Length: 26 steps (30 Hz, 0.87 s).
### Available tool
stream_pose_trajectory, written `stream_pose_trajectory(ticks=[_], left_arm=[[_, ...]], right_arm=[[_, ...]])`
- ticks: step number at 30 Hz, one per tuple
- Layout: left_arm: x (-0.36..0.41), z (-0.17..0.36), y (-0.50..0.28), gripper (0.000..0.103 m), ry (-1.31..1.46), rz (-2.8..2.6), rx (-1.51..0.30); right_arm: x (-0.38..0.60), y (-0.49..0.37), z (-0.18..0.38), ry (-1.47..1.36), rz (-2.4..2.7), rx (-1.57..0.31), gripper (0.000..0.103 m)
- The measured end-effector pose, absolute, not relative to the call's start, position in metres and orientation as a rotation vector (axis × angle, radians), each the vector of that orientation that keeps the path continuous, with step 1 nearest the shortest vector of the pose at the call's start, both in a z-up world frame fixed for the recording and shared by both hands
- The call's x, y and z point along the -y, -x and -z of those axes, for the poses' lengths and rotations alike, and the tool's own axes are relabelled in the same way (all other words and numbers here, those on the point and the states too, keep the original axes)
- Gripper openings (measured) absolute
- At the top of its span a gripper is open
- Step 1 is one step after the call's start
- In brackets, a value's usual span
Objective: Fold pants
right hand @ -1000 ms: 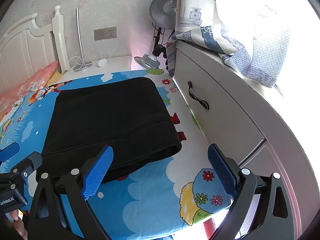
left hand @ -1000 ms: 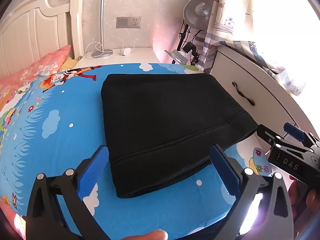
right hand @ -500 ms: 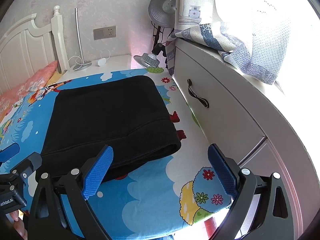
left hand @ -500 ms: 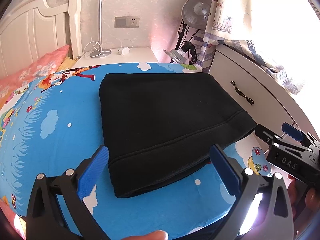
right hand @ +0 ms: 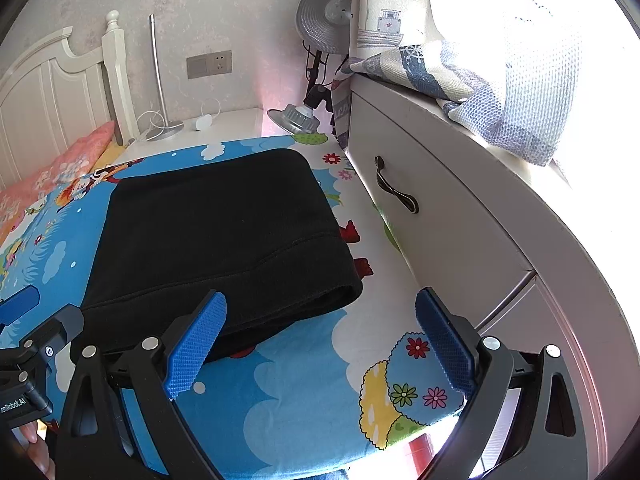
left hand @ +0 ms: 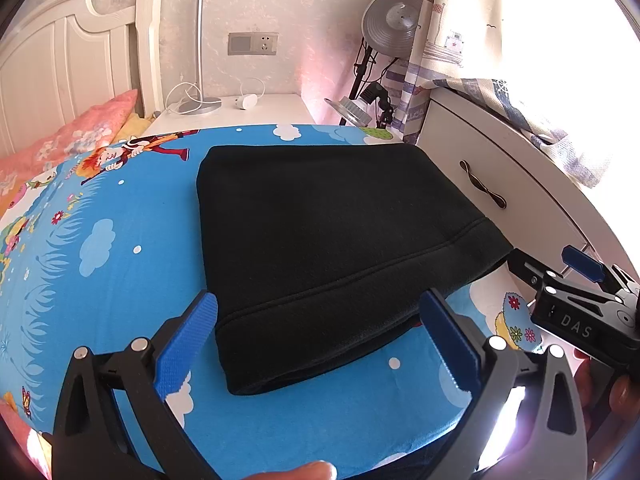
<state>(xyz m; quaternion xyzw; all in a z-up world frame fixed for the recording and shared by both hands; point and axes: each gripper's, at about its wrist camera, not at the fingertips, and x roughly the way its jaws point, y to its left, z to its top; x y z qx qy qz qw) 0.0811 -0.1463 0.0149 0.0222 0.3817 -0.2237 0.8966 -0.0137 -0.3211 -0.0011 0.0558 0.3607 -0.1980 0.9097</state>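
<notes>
The black pants (left hand: pixel 332 236) lie folded into a thick rectangle on the blue cartoon bedsheet (left hand: pixel 100 248), with the stacked edge toward me. My left gripper (left hand: pixel 320 340) hovers open just short of that near edge, nothing between its blue pads. In the right wrist view the same folded pants (right hand: pixel 216 232) sit left of centre, and my right gripper (right hand: pixel 320 340) stands open over the sheet (right hand: pixel 304 384) beside the pants' near right corner, holding nothing. Each gripper shows at the other view's edge: the right one (left hand: pixel 576 300), the left one (right hand: pixel 28 344).
A white drawer unit (right hand: pixel 440 216) with a dark handle runs close along the bed's right side, a patterned curtain (right hand: pixel 480 92) draped on it. A white nightstand (left hand: pixel 240 108) with a lamp, a silver fan (left hand: pixel 392 24) and a white headboard (left hand: pixel 60 80) stand at the back. A pink pillow (left hand: pixel 72 140) lies far left.
Both views have drifted very slightly; the pants sit a touch lower and left in frame. Both grippers stay open and the pants have not moved.
</notes>
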Motion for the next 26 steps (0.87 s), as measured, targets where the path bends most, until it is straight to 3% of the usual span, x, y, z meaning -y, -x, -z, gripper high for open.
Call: stream_pose_trajectory(ticks=[20, 26], left_arm=[[0.150, -0.015, -0.081, 0.101, -0.016, 0.542, -0.802], [0.050, -0.030, -0.109, 0.101, 0.056, 0.269, -0.729]], right_arm=[[0.322, 0.015, 0.007, -0.138, 0.410, -0.743, 0.092], [0.319, 0.015, 0.006, -0.175, 0.354, -0.701, 0.096]])
